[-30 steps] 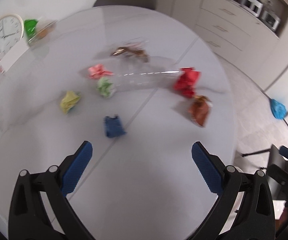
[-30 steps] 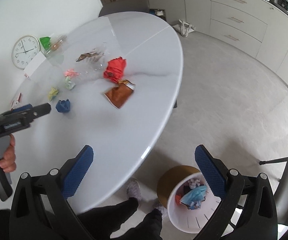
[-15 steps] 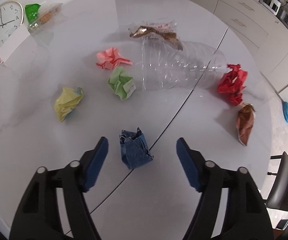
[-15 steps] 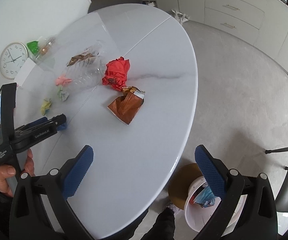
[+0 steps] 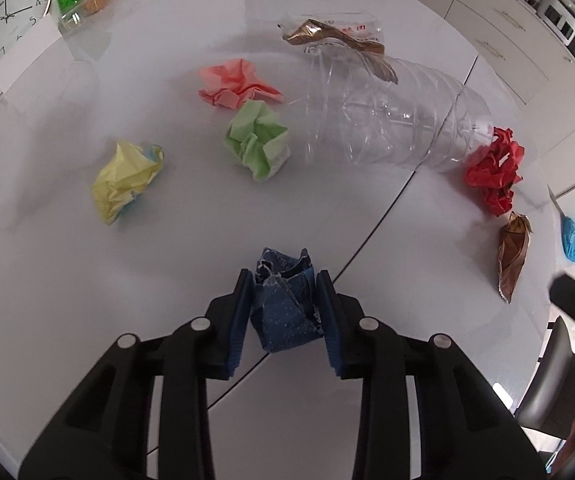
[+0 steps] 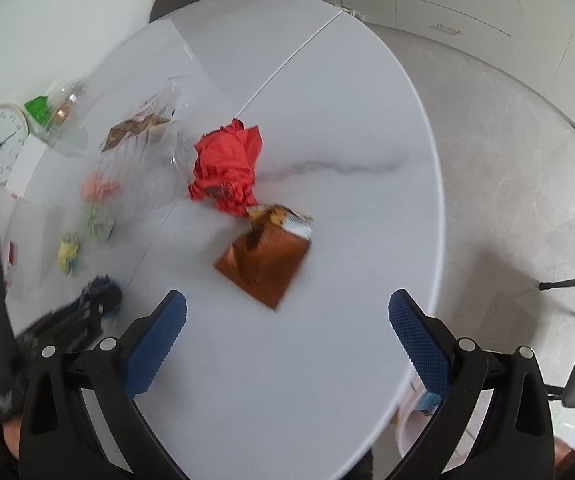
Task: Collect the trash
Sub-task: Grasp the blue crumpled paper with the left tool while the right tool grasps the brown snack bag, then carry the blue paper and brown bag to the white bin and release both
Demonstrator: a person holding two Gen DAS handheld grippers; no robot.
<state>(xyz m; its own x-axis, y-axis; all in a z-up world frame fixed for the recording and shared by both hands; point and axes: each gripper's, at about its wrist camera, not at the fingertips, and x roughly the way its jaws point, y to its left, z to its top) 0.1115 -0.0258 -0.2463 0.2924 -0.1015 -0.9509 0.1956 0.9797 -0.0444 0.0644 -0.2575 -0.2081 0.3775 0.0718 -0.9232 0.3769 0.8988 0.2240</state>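
At the near middle of the white desk (image 5: pixel 67 300): one crumpled blue paper wad (image 5: pixel 285 304), pinched between the fingers of my left gripper (image 5: pixel 285 312); the pads press both its sides and it appears to rest on the desk.

Item, right gripper (image 6: pixel 287 332): fingers spread wide, holding nothing, hovering over the near right of the desk, just short of a brown snack wrapper (image 6: pixel 265 264).

Remaining trash, far side: yellow wad (image 5: pixel 127 180) at left, green wad (image 5: pixel 259 144) and pink wad (image 5: pixel 235 84) mid, clear plastic bottle (image 5: pixel 395 120) on its side, red wad (image 5: pixel 495 170) and the brown wrapper at right.

Step in hand, as I judge it: first pickup, grip just made on the blue wad.

Next move calls for: lifting it clear without loosening the pinch, then carrying it right, off the desk edge, to the bin (image 6: pixel 411 428) partly visible on the floor. I could bring the right fingers down around the wrapper meanwhile.
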